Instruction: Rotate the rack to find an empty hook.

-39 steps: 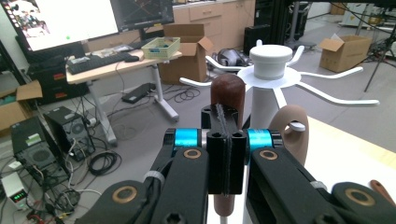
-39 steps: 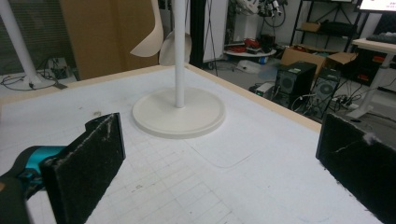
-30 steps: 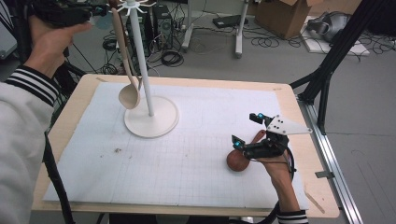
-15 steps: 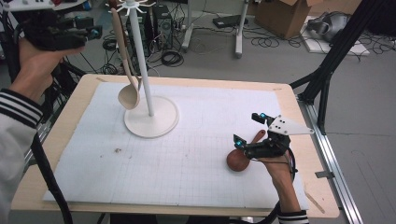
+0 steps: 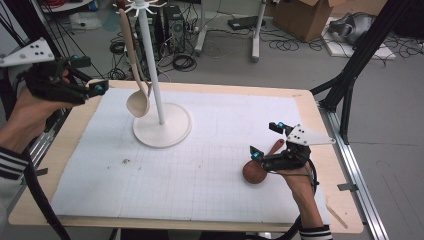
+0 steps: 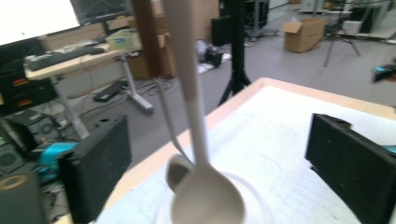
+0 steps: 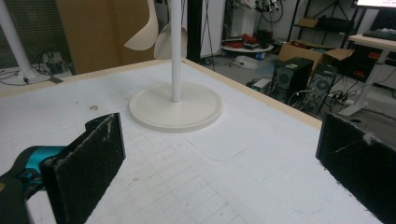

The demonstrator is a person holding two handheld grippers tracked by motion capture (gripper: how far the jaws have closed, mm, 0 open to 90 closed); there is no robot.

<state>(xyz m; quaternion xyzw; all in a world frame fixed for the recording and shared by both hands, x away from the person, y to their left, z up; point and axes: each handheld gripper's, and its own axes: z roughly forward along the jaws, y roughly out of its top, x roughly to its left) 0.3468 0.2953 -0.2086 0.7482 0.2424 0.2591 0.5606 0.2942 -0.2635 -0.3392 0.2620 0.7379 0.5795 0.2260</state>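
Fingers (image 6: pixel 100 172) apart, beige spoon (image 6: pixel 205 186) hanging, unheld

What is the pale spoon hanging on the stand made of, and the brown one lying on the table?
The hanging pale spoon looks like smooth matte plastic, maybe silicone: one even cream colour, no grain. The brown spoon looks like wood, from its warm reddish-brown tone, though it is too small to see grain. The white stand looks like painted metal or plastic, plain and smooth.

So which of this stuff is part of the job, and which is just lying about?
In the job:
- pale spoon, hanging on the rack
- brown spoon on the mat, under the right gripper
- left gripper, jaws just opened, nothing between them

Lying about:
- cardboard box
- floor cables
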